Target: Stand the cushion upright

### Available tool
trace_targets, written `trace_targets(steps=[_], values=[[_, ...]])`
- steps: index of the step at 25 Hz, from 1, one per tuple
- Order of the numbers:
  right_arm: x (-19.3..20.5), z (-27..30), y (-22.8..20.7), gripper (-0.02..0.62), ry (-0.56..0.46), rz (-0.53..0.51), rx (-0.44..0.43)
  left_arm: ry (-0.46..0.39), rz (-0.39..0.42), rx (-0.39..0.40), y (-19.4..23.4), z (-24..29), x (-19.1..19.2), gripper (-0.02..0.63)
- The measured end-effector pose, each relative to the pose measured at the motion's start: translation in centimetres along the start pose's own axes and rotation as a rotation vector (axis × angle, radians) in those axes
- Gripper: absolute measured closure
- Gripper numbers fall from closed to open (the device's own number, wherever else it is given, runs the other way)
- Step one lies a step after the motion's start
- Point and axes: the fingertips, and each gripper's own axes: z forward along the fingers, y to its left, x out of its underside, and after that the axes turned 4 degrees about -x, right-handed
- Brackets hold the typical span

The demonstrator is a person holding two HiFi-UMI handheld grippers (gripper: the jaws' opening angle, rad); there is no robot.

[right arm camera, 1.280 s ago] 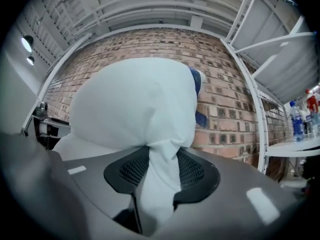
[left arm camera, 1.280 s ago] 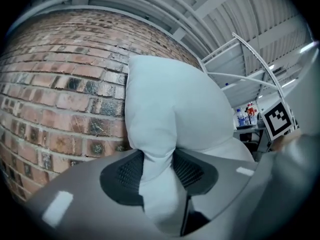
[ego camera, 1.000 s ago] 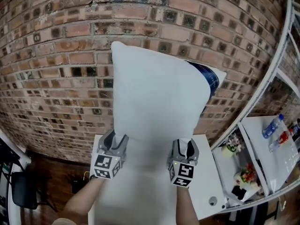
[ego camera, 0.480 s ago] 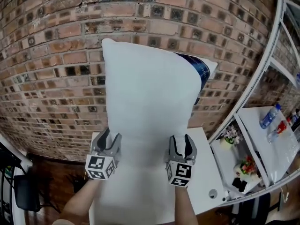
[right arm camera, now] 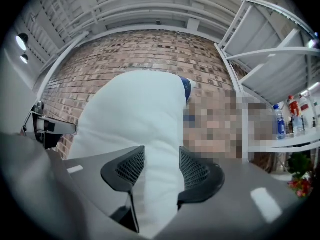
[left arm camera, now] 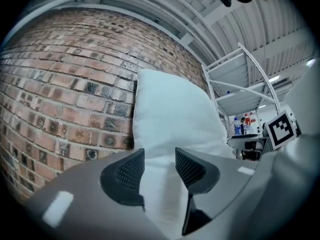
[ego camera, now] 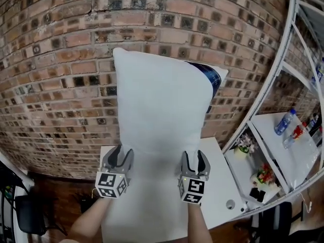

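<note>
2 grippers hover level over the table (ego camera: 223, 186). The cushion (ego camera: 162, 105) stands upright at 12 o'clock, its back against the wall (ego camera: 55, 85). Left gripper (ego camera: 120, 153), at the cushion's 7 o'clock: jaws half apart, gripping nothing. Right gripper (ego camera: 194, 158), at 5 o'clock: jaws half apart, just been closing slightly, gap empty, cushion base just ahead.

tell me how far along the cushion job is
Done: the white rectangular fabric cushion stands upright on the white table, against the red brick wall. In hand: left tongs and right tongs sit open at its foot, nothing pinched between either; the right jaws just closed slightly. Left: draw both back and see that it stays up.
</note>
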Motion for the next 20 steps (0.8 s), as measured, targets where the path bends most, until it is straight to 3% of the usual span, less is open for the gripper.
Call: trace_targets(steps=[3,10,20], values=[[0.4,-1.6,1.0,0.383,0.021,0.017,0.026,0.012,0.001,0.045,-0.4,-1.1,-0.1,0.42],[0.3,-6.4,5.7,0.457,0.046,0.044,0.073,0.028,-0.017,0.12,0.3,-5.0,-0.4,0.426],[-1.3,-12.8,12.4,0.501,0.055,0.005,0.103,0.044,-0.066,0.235,0.0,-11.3,-0.4,0.453]])
